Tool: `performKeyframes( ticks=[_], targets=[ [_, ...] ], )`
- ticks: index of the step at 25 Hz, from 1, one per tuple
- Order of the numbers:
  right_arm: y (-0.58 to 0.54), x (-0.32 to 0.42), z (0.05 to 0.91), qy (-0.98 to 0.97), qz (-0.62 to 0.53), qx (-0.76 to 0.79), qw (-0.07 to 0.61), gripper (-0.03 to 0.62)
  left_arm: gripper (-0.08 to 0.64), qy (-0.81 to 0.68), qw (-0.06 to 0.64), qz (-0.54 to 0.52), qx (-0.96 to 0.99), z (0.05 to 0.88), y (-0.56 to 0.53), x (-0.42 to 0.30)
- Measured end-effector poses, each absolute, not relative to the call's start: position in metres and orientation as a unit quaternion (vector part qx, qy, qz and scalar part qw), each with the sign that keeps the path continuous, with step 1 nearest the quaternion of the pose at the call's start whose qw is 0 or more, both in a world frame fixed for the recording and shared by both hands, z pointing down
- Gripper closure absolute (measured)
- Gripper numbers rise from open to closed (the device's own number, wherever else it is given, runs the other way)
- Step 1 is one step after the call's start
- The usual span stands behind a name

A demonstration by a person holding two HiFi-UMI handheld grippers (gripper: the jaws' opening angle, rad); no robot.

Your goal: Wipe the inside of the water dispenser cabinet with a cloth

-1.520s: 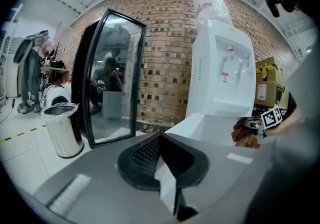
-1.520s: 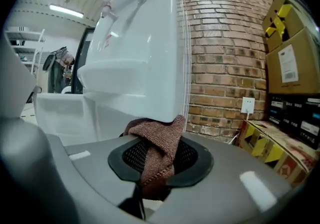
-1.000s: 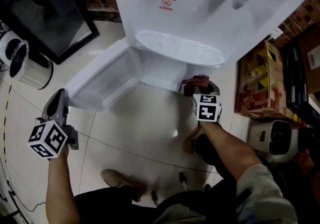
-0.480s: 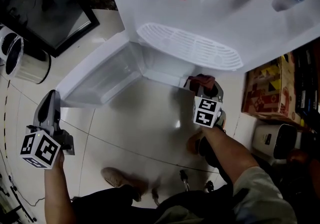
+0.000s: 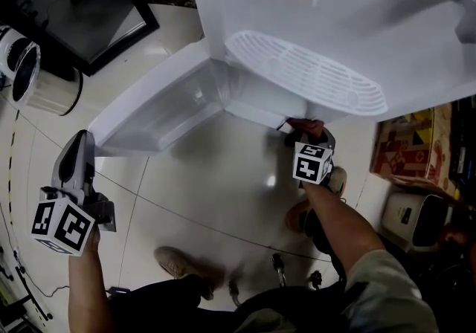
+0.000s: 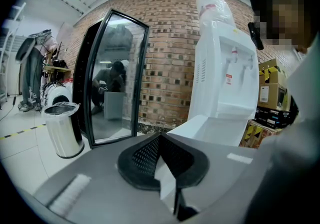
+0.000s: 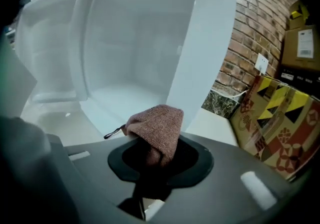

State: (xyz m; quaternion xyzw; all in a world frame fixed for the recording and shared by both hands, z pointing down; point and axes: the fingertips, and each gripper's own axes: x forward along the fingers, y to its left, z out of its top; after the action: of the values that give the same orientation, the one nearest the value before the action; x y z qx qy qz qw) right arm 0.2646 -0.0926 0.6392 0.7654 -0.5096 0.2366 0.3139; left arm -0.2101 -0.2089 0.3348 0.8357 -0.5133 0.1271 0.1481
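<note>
Sinking the right claw (image 5: 306, 133) lower than a moment back, now right at the open front of the water dispenser cabinet (image 7: 125, 63). Clamping the reddish-brown cloth (image 7: 158, 127) between narrowed jaws, its folded end poking toward the cabinet floor, not clearly touching it yet. Keeping the left claw (image 5: 77, 152) pressed shut on nothing, well out to the left of the cabinet, past its swung-open door (image 5: 152, 112). Probably lining up a first pass inside the cabinet; wiping apparently not yet begun.

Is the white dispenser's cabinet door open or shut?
Open: the white cabinet door stands swung outward, and the cabinet's white interior is exposed.
</note>
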Motion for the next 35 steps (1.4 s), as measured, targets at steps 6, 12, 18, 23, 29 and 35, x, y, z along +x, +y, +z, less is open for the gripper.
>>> performKeyframes(
  ticks=[6, 12, 18, 23, 29, 35],
  targets=[
    [-0.091, 0.264, 0.642, -0.504, 0.237, 0.764, 0.326, 0.489, 0.546, -0.51, 0.151, 0.124, 0.838, 0.336, -0.21, -0.211],
    [-0.082, 0.253, 0.682, -0.506, 0.33, 0.718, 0.346, 0.489, 0.546, -0.503, 0.155, 0.119, 0.842, 0.335, -0.211, -0.211],
    [-0.115, 0.215, 0.63, -0.559, 0.327, 0.719, 0.254, 0.489, 0.546, -0.505, 0.159, 0.119, 0.84, 0.336, -0.213, -0.216],
    [-0.189, 0.166, 0.549, -0.642, 0.285, 0.702, 0.12, 0.489, 0.546, -0.498, 0.161, 0.11, 0.845, 0.336, -0.216, -0.213],
    [-0.238, 0.14, 0.546, -0.653, 0.266, 0.696, 0.136, 0.488, 0.546, -0.481, 0.158, 0.113, 0.855, 0.335, -0.213, -0.211],
    [-0.263, 0.142, 0.608, -0.624, 0.292, 0.687, 0.23, 0.488, 0.546, -0.474, 0.149, 0.116, 0.86, 0.333, -0.219, -0.215]
  ],
)
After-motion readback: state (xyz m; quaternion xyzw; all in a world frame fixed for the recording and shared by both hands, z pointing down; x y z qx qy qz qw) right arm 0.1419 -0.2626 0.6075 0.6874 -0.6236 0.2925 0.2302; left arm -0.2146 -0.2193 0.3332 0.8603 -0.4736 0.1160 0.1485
